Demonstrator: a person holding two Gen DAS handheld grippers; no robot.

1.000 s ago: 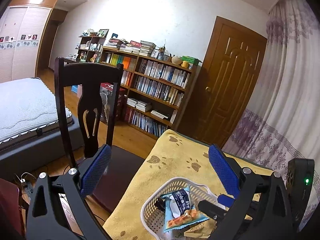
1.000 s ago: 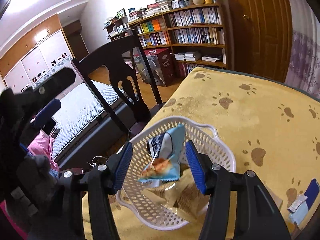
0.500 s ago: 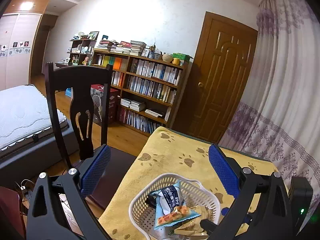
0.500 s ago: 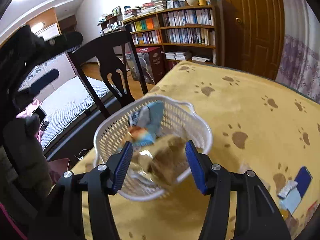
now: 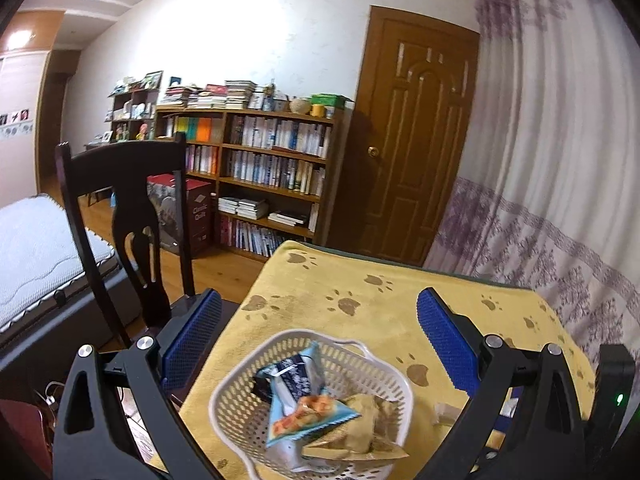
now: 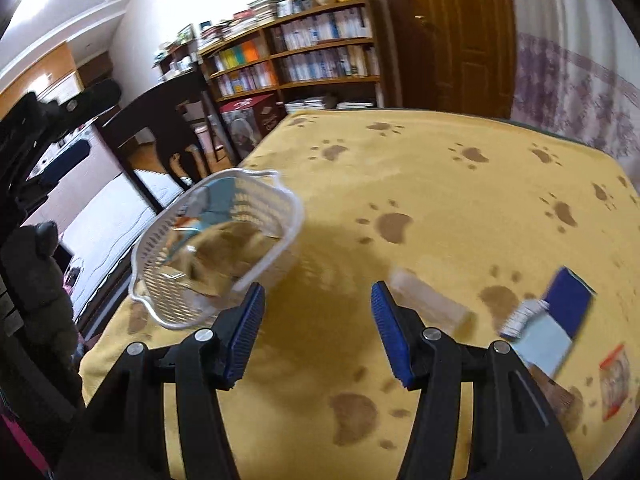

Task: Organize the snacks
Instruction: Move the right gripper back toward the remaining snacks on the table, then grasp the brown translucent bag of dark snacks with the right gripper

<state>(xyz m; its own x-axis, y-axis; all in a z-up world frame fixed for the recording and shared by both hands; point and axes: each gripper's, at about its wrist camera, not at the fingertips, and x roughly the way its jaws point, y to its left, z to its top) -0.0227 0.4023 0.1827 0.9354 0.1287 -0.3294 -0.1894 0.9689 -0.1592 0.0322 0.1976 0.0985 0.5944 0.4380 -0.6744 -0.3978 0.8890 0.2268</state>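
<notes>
Snacks lay heaped in a white perforated plastic basket that sat near the chair-side edge of the table's yellow cloth printed with brown paw marks. On top of the heap in the basket rested a light-blue snack packet with a dark label and an orange picture, leaning over tan crinkled wrappers packed toward the side of the basket away from the chair. The left gripper hung above the basket with its blue-padded fingers spread wide and nothing between them. The right gripper stood just beside the basket, on the side away from the chair, its blue pads likewise parted and empty over bare cloth. Just beyond the basket from there, close to the right gripper's outer finger, a pale tan wrapped bar lay flat on the cloth, blurred. Farther from the basket along the same edge lay a dark-blue and light-blue flat packet with a small white striped sachet touching it, and past those a small red-and-clear packet, too blurred to read. A dark wooden chair with a carved back stood just beside the basket's edge of the table, and a wooden bookshelf full of books and a brown panelled door stood well behind the basket.
</notes>
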